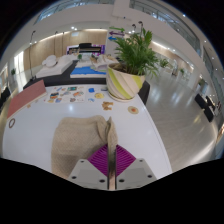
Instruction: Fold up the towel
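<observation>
The gripper (111, 158) sits low over a white table (40, 135), its two fingers drawn close together with the magenta pads (101, 160) nearly meeting. A fold of the beige towel (85, 135) rises between the pads as a narrow upright ridge, so the fingers are clenched on the cloth.

Taking the towel as the landmark: the rest of it lies flat on the table, spreading from the fingertips mostly to their left, with its far edge just short of the middle of the table. The pinched ridge runs up from the pads towards the far edge.

Just beyond the towel, at the table's far side, stands a potted plant (131, 62) with long green leaves in a round, pale yellow-green pot (125, 83). Between the towel and the pot lies a small yellow round thing (132, 110); what it is cannot be told. Beyond the towel and to its left, a row of small coloured items (75, 94) is scattered along the table's far side, too small to name, with a pinkish flat sheet (27, 95) farther left of them.

Well beyond the towel and the plant, a bright room with more furniture stretches out.
</observation>
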`<state>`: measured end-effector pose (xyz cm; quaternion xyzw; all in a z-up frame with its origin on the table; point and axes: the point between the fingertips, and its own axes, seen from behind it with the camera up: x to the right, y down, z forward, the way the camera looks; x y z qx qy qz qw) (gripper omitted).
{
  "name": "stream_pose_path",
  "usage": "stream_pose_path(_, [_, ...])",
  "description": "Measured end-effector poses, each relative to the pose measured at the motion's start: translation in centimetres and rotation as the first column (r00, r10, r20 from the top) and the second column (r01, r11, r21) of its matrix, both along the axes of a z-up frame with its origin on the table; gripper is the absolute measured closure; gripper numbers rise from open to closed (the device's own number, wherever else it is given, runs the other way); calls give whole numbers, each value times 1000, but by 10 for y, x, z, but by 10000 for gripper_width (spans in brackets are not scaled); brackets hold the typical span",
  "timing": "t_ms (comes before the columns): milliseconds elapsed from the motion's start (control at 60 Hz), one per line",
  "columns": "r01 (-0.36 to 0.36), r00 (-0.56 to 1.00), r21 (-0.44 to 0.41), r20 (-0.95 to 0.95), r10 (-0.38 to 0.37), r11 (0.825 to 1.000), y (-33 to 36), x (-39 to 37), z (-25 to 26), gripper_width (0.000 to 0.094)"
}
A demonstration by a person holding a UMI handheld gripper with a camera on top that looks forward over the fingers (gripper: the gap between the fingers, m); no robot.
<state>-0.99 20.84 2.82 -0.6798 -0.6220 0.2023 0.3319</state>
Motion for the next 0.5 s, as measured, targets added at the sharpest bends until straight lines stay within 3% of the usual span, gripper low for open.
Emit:
stream_pose_path(17, [3,1000,3,3,-3,1000,2,1,-1,822])
stream_pose_path(183, [47,997,26,-66,-45,999,4,28,53,100])
stream_pose_path(217, [50,996,21,-78,-48,999,-3,34,71,57])
stream_pose_path(383, [93,989,44,-121,-87,995,-51,133,162,83])
stream_pose_path(500, [153,982,6,-112,-152,988,-90,212,197,85])
